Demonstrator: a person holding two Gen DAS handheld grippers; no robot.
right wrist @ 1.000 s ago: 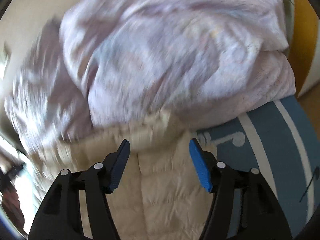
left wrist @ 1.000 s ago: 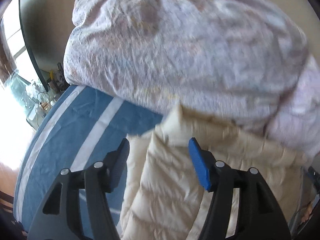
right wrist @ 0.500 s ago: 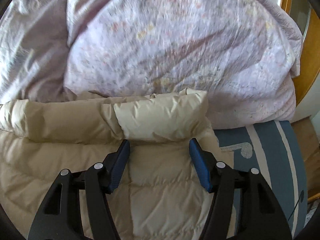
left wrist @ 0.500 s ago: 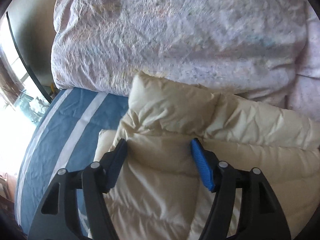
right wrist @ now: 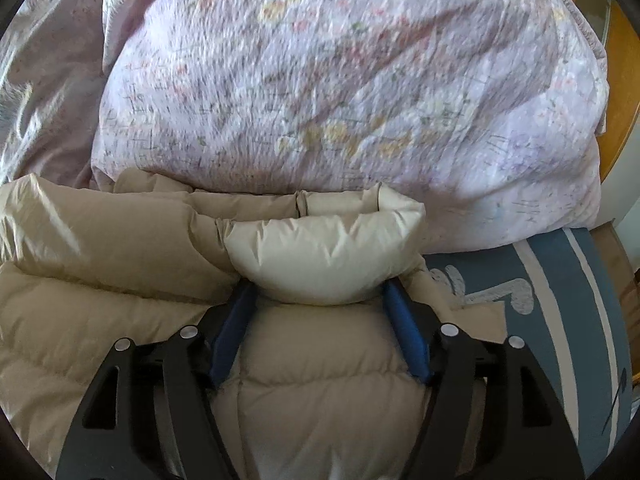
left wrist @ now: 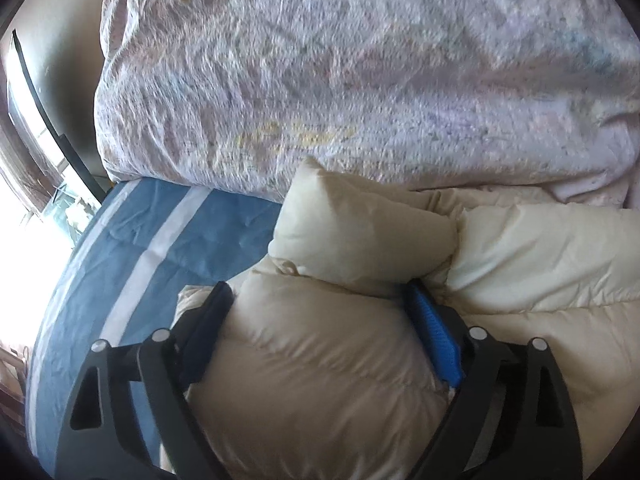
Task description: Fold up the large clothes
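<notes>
Cream puffer jacket lies on blue white-striped bedsheet, its collar end against lilac floral duvet. Left gripper spread wide, padded fabric bulging between its fingers; right gripper likewise spread around jacket below the collar. Sheet has white print, unreadable.

The cream quilted puffer jacket is smooth, faintly glossy nylon-like cloth; behind it, the lilac floral duvet looks matt, crinkled cotton.
</notes>
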